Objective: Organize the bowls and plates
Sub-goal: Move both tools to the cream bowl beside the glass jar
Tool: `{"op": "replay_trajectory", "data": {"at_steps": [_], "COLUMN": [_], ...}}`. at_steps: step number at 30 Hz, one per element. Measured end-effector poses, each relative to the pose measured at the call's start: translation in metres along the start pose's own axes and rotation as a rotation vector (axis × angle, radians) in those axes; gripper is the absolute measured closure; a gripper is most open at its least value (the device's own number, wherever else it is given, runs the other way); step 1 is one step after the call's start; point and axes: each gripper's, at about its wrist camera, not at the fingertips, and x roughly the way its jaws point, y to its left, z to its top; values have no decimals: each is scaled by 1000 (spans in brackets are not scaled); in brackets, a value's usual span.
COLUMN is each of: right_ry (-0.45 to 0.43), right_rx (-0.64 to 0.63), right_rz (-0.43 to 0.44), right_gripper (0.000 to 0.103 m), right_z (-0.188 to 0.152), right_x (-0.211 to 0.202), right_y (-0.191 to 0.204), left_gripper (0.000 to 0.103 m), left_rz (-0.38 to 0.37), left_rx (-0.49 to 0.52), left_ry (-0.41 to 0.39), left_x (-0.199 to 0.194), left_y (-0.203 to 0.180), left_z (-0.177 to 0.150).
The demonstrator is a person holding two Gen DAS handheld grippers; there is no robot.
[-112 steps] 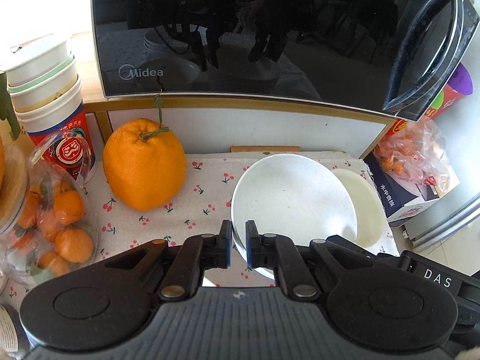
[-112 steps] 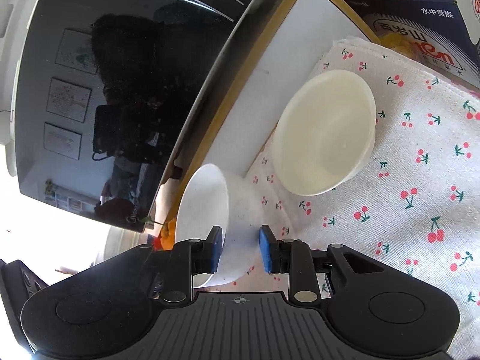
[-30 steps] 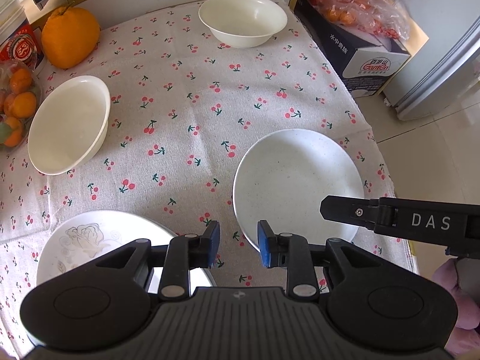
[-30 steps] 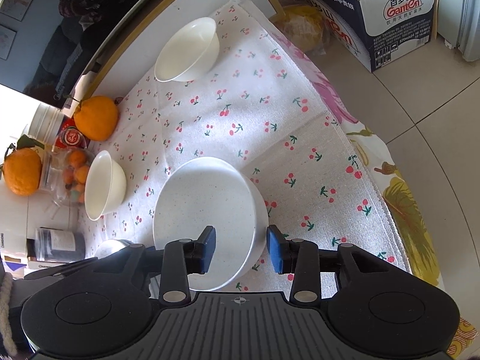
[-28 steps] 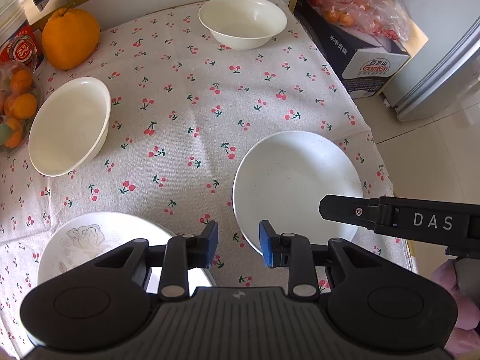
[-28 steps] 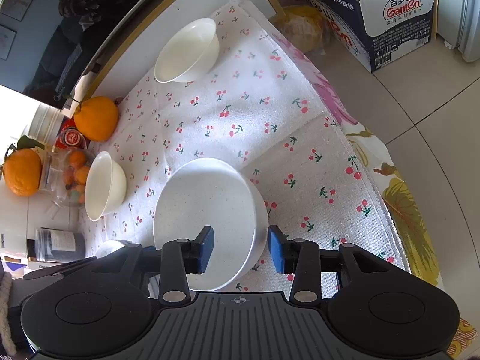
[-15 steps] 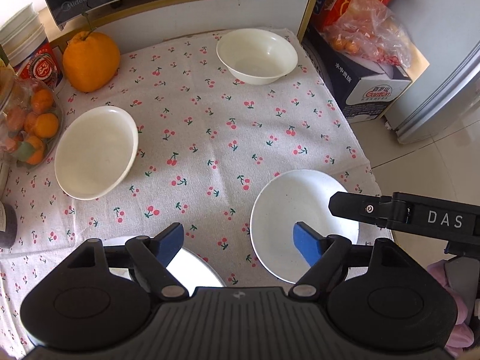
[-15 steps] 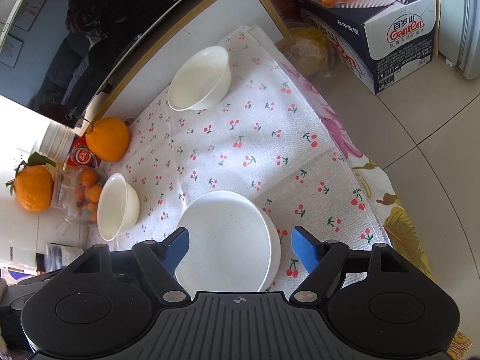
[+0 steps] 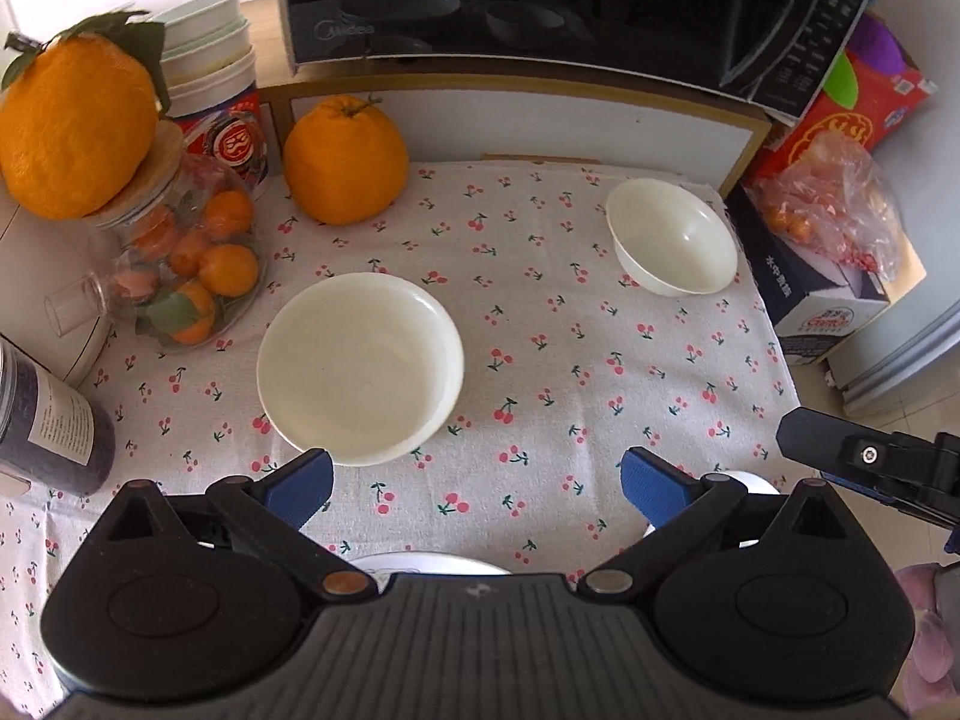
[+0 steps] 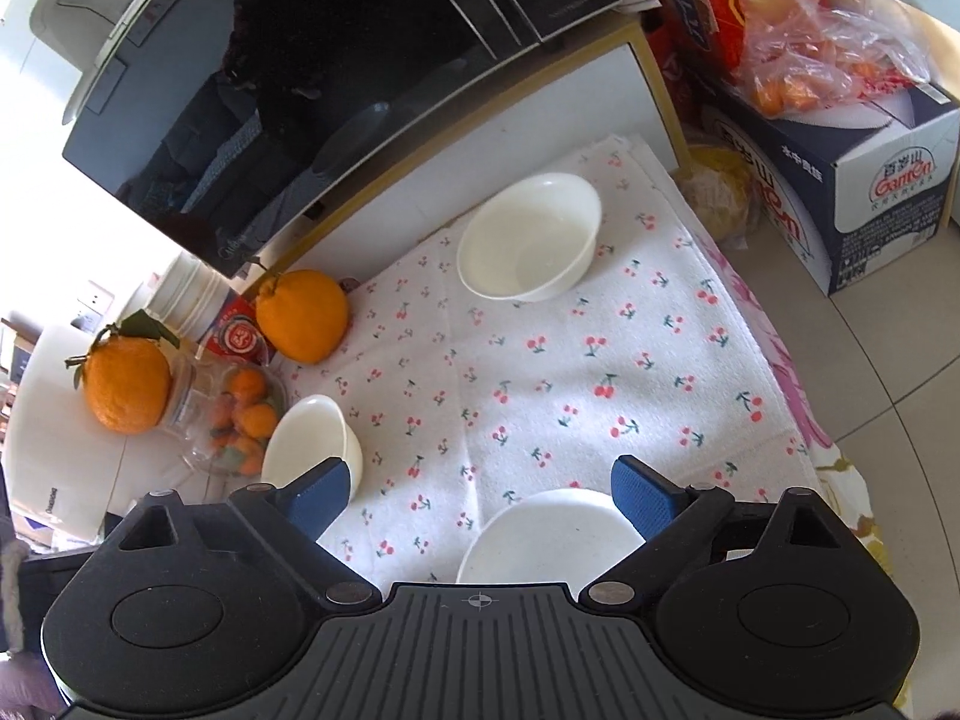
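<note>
Below my left gripper lies the cherry-print cloth; its jaws are opening wide, with nothing between them. My right gripper is opening too, wide apart above a white plate on the cloth, pads clear of it.

Only the left view shows the rim of a second plate at the gripper body, and a dark jar with a label too small to read. Only the right view shows the first plate's full face and the floor tiles.

Both views show two empty bowls, well apart: a wide bowl near the glass jar, and a small bowl at the far corner. The glass jar holds small oranges; a big orange sits on its lid. Another orange stands on the cloth. A plastic bag of fruit rests on a box.

The microwave reads "Midea"; the box reads "GamOn".
</note>
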Motion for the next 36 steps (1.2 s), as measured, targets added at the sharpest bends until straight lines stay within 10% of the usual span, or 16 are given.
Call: {"op": "replay_trajectory", "data": {"at_steps": [17, 36], "right_ry": [-36, -42], "right_rx": [-129, -23], "right_rz": [100, 169], "right_gripper": [7, 10], "right_z": [-13, -20], "right_x": [85, 131], "right_y": [65, 76], "left_gripper": [0, 50], "left_rz": [228, -43], "left_rx": [17, -265], "left_ry": [-275, -191], "left_x": [2, 45], "left_y": [58, 117], "left_z": [3, -11]}}
